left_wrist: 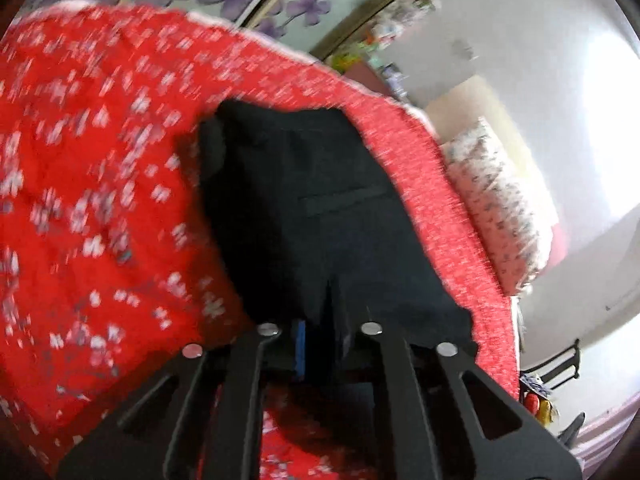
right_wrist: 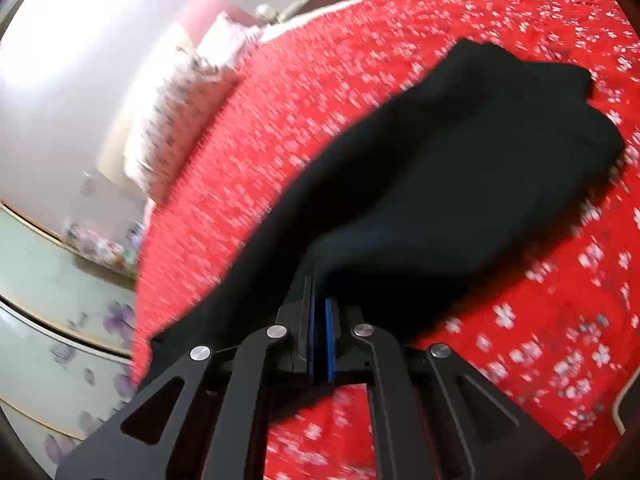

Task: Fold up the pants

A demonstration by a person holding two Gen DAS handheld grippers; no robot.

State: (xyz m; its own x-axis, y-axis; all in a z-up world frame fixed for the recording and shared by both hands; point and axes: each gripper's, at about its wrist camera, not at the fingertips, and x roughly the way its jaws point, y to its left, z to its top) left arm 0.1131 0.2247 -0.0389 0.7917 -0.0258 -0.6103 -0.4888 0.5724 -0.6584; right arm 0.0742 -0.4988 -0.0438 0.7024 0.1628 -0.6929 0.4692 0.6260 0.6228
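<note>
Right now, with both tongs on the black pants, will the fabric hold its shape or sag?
Probably sag: the black pants drape limply from the right tongs onto the red bedspread. The left tongs pinch a thin edge, so they're likely light.

Left black two-finger claw (left_wrist: 320, 320) with blue pads, jaws clamped on black fabric pants (left_wrist: 320, 208), right black two-finger claw (right_wrist: 320, 308), blue pads nearly together, pinching the same cloth, both angled downward

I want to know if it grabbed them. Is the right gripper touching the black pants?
Touching. In the right wrist view, the right gripper has its jaws closed with the black pants pinched between the blue pads.
</note>
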